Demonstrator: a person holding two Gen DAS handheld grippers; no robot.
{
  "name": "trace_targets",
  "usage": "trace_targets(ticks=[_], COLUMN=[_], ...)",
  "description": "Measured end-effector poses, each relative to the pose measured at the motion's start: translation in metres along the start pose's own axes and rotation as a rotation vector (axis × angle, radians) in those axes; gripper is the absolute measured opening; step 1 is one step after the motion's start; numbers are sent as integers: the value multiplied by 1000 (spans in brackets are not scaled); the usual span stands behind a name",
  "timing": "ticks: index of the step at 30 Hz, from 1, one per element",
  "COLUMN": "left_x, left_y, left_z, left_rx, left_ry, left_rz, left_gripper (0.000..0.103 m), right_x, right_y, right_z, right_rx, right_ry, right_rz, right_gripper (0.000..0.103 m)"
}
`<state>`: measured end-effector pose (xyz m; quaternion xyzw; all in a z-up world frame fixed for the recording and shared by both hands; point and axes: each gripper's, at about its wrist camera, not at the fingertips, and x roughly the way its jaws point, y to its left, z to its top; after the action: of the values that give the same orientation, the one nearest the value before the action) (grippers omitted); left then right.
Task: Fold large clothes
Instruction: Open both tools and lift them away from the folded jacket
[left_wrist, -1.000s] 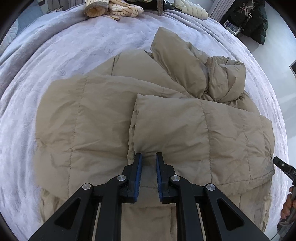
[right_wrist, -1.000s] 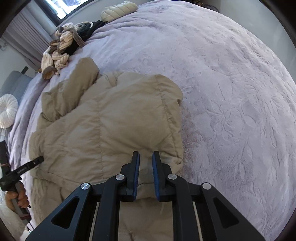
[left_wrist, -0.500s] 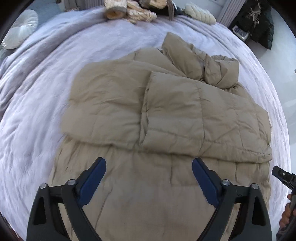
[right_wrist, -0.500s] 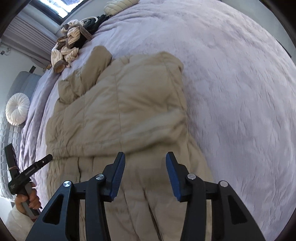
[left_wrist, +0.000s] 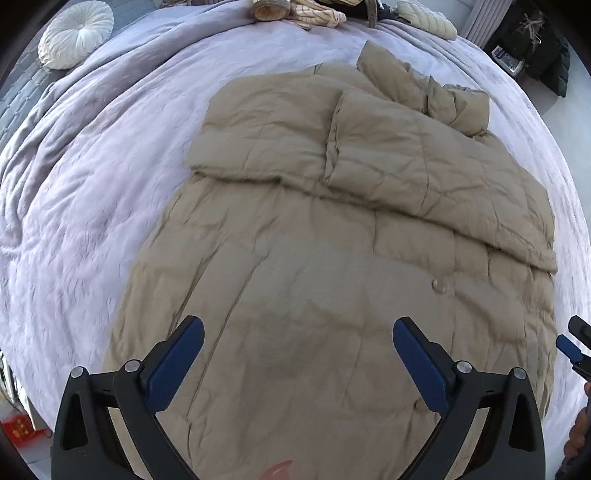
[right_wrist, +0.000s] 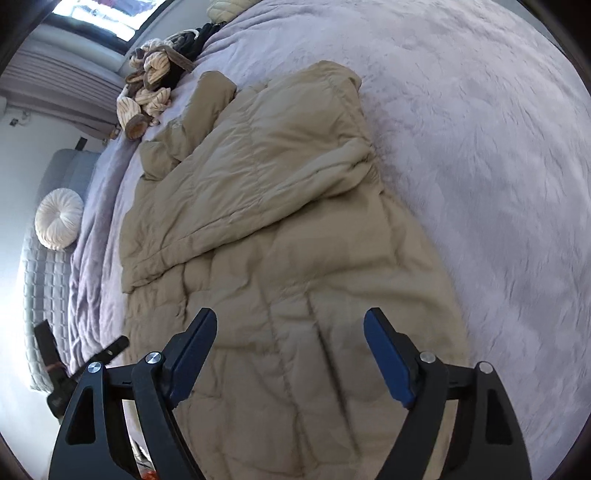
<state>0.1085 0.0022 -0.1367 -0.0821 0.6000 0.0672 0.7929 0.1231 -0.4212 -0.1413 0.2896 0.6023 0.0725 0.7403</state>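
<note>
A large tan puffer coat (left_wrist: 332, 258) lies flat on the lilac bedspread (left_wrist: 92, 192), its sleeves folded across the upper body. It also shows in the right wrist view (right_wrist: 280, 206). My left gripper (left_wrist: 297, 336) is wide open and empty, above the coat's lower half. My right gripper (right_wrist: 290, 330) is wide open and empty, above the coat's lower right part. The right gripper's tip shows at the left wrist view's right edge (left_wrist: 576, 343).
A pile of knitted clothes (left_wrist: 295, 11) lies at the bed's far end, also in the right wrist view (right_wrist: 151, 88). A round white cushion (left_wrist: 75, 35) sits at the far left. The bedspread (right_wrist: 480, 147) stretches to the right of the coat.
Both grippers were shut on the folded sleeve edges a second ago. They have let go, opened wide and drawn back toward the coat's hem.
</note>
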Motion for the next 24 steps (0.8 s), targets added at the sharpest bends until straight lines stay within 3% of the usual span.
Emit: trace_targets(ticks=[10,17,24], left_x=[-16,-29,-32], left_y=[23,60,124], left_z=[-29,-56,-88], left_rx=[53,64,-7], left_ry=[25,69,122], left_rz=[-33,-46,21], left_gripper=[103,103,103], right_x=[-8,-23,-31], right_y=[18,31,23], right_z=[-53,-95,-132], right_rx=[99,156,248], right_ry=[-17,-54,1], right_rz=[43,-22,-33], right_gripper=[86,86,86])
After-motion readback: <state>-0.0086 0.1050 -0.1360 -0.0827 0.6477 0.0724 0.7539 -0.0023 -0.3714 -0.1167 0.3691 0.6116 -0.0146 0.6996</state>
